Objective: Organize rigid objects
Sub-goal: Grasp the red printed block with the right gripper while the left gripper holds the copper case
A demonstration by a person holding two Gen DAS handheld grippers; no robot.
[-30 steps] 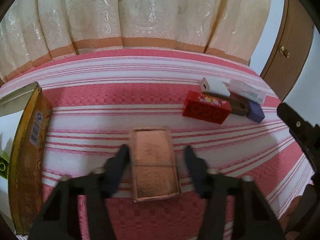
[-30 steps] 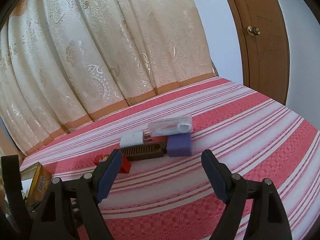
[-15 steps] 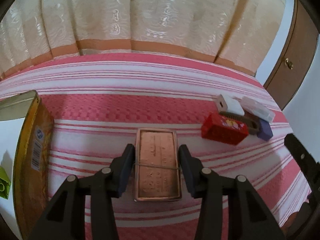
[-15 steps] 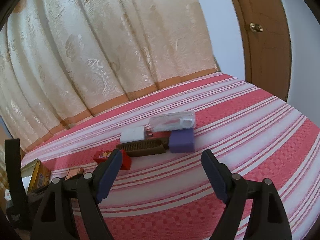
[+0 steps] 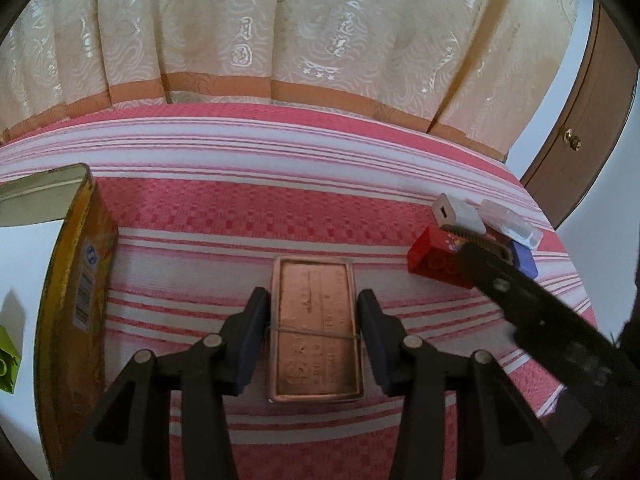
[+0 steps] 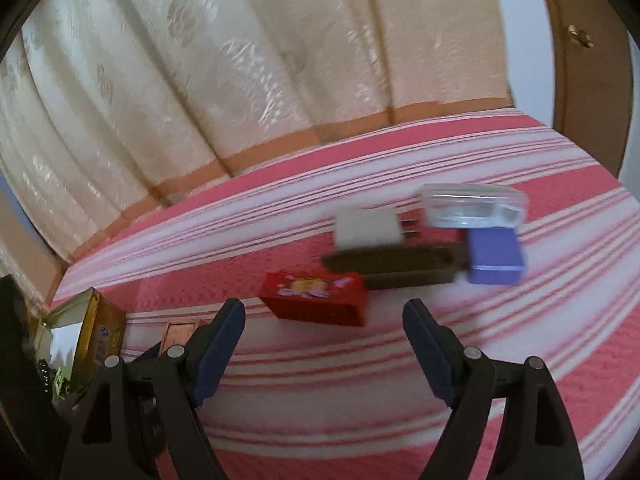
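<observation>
Left gripper jaws pinching copper tin, right gripper jaws spread before red block.

Cream curtain hangs beside a wooden door.

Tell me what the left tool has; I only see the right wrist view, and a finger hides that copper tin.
Observer: The left tool straddles the copper tin, pads against both long sides; the tin lies flat on the striped cover.
Operator: Anything on the tin?
Observer: A thin band crosses its middle.
Operator: My picture is blurred. How does the white adapter lie?
Observer: In the left wrist view the white adapter shows a small slot in its end, on the side away from the clear case.
</observation>
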